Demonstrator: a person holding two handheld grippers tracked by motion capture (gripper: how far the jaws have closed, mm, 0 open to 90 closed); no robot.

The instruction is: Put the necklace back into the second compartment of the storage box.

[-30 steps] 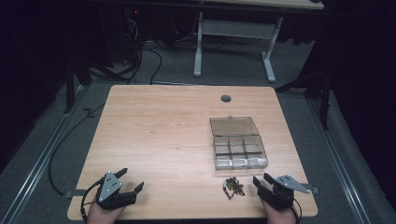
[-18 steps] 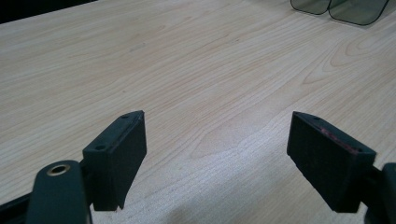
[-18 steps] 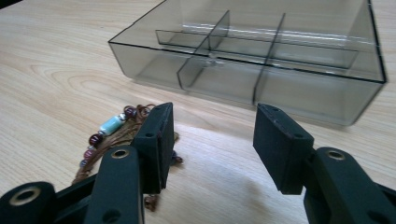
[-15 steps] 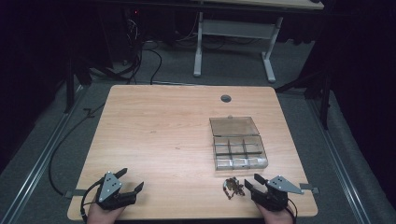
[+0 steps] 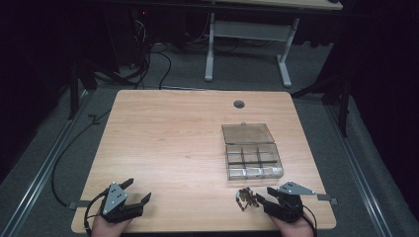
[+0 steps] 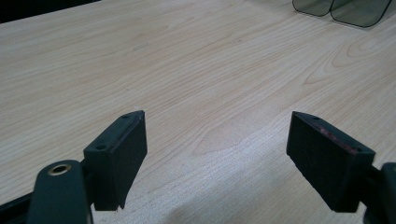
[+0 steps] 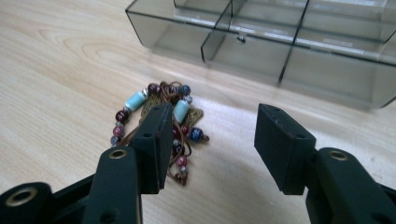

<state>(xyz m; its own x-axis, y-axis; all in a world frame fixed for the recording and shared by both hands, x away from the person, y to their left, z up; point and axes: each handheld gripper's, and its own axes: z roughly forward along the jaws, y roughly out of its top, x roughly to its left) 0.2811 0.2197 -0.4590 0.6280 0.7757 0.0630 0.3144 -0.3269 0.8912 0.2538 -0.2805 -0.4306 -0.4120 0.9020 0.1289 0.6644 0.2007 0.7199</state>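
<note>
The beaded bracelet of brown cord with pale blue, dark red and navy beads point(image 7: 161, 119) lies bunched on the table just ahead of the right gripper point(image 7: 210, 140), partly behind its left jaw and touching neither pad. Those jaws stand about half open and hold nothing. Beyond it, near, sits the smoky clear plastic compartment box point(image 7: 289, 51), lid open.

The bracelet looks light, limp and loose; beads would likely roll off the pads, so a pinch across the bunched cords at the middle seems safest.

The left gripper point(image 6: 217, 149) rests wide open and empty over bare pale wood-grain table point(image 5: 168, 143), smooth and level. Around it is a dark room with grey carpet.
</note>
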